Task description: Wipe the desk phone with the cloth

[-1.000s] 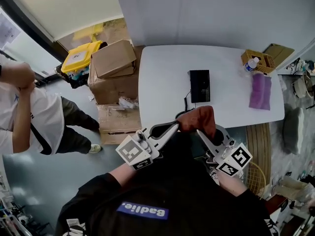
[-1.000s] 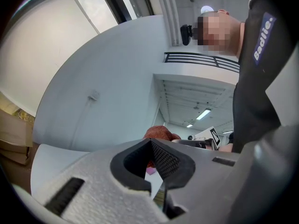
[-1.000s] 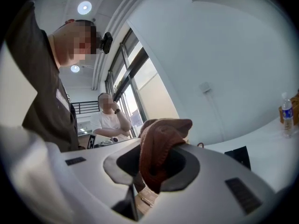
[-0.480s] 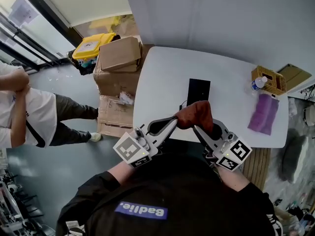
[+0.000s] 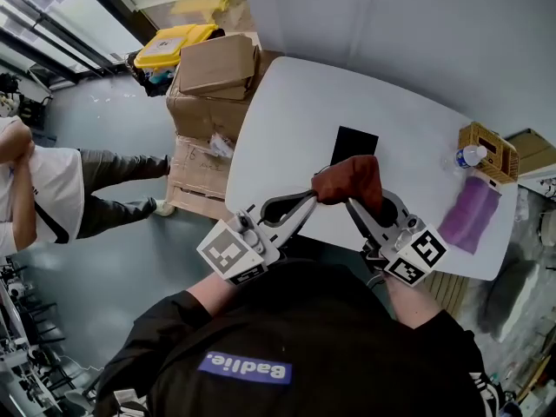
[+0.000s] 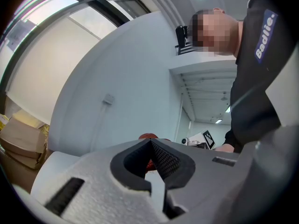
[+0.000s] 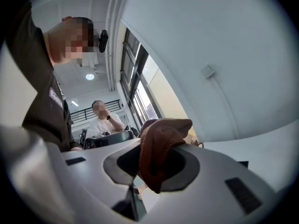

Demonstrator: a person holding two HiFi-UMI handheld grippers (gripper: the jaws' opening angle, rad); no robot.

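Bright, even daylight from the windows (image 7: pixel 147 73) — soft shadows, strong fisheye bending, dark corners in both gripper views.

Office. A white surface (image 5: pixel 287 120) bore a desk phone (image 5: pixel 354 146); cardboard boxes (image 5: pixel 215 63) and a yellow bin (image 5: pixel 174 43) stood alongside on grey floor (image 5: pixel 130 233); tall windows (image 7: pixel 135 73).

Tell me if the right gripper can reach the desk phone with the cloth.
Probably yes: the right gripper holds the cloth just short of the desk phone; nothing blocks it.
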